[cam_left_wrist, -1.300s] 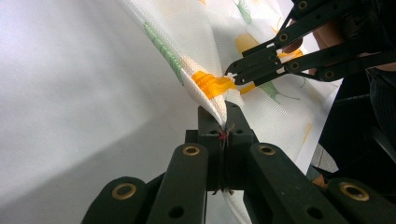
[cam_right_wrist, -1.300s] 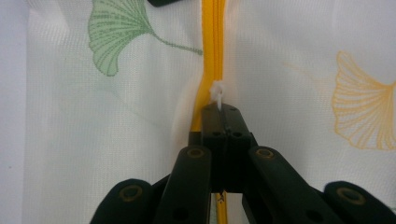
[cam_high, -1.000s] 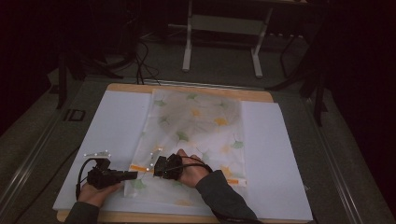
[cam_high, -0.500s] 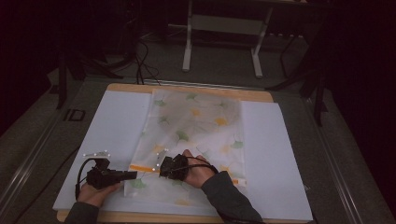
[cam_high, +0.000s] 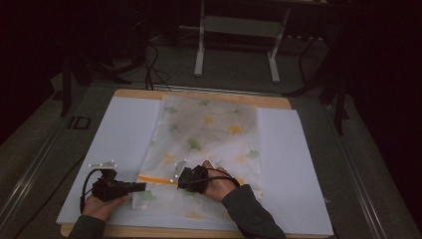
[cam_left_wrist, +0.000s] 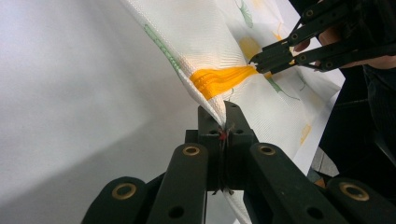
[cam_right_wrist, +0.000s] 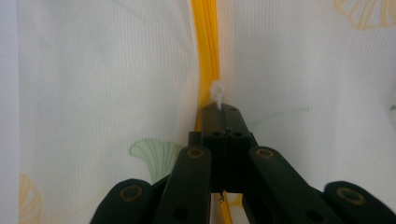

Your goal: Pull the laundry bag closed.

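In the high view, a white cloth cover (cam_high: 206, 144) printed with green and yellow leaves is spread lengthwise over a white sheet (cam_high: 124, 129) on the desk (cam_high: 199, 94). An orange zipper (cam_high: 155, 179) is seen running across the cover's near end. The left hand-held gripper (cam_high: 142, 186) is held at the cover's near left edge, by the zipper's left end, and the right hand-held gripper (cam_high: 180, 178) is set at the zipper's other visible end.

In the left gripper view, the left hand-held gripper (cam_left_wrist: 223, 120) is shown with its 2 jaws fully closed on the cover's edge (cam_left_wrist: 210, 105), just below the bunched orange zipper (cam_left_wrist: 222, 79). Farther off, the right hand-held gripper (cam_left_wrist: 256, 59) is seen pinched shut at the zipper.

In the right gripper view, the right hand-held gripper (cam_right_wrist: 223, 111) is closed on a small white piece (cam_right_wrist: 217, 92) beside the zipper (cam_right_wrist: 208, 51), probably its pull tab, though that cannot be told for certain.
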{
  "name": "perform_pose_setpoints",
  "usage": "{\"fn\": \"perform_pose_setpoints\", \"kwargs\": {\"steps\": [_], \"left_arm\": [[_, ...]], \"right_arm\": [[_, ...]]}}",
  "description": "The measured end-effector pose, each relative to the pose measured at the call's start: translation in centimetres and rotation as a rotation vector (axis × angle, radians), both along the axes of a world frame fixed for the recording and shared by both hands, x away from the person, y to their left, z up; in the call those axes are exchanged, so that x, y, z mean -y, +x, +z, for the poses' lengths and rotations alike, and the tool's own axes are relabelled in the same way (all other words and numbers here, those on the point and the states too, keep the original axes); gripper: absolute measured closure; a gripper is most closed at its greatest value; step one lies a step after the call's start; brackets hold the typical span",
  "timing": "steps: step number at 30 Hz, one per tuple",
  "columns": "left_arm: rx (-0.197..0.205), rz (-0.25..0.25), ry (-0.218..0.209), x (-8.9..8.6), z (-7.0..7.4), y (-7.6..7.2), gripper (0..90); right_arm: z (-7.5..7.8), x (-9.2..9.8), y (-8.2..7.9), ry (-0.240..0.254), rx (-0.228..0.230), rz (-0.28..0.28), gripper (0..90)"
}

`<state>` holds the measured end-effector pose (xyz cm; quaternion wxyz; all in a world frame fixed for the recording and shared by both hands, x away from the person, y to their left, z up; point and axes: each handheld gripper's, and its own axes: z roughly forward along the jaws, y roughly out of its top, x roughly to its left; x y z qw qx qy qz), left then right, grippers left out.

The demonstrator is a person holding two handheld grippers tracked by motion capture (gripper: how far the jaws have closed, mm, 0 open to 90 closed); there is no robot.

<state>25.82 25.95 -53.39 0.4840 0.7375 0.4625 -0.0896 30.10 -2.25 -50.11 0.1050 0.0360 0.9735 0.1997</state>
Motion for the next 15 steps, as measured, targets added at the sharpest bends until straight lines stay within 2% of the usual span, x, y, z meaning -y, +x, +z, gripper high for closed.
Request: {"fn": "perform_pose_setpoints", "kwargs": {"steps": [15], "left_arm": [[-0.001, 0.003, -0.003, -0.1, 0.1, -0.1, 88.8]], "right_arm": [[0.5, 2.6, -0.2, -0.004, 0.010, -0.025, 90.0]]}}
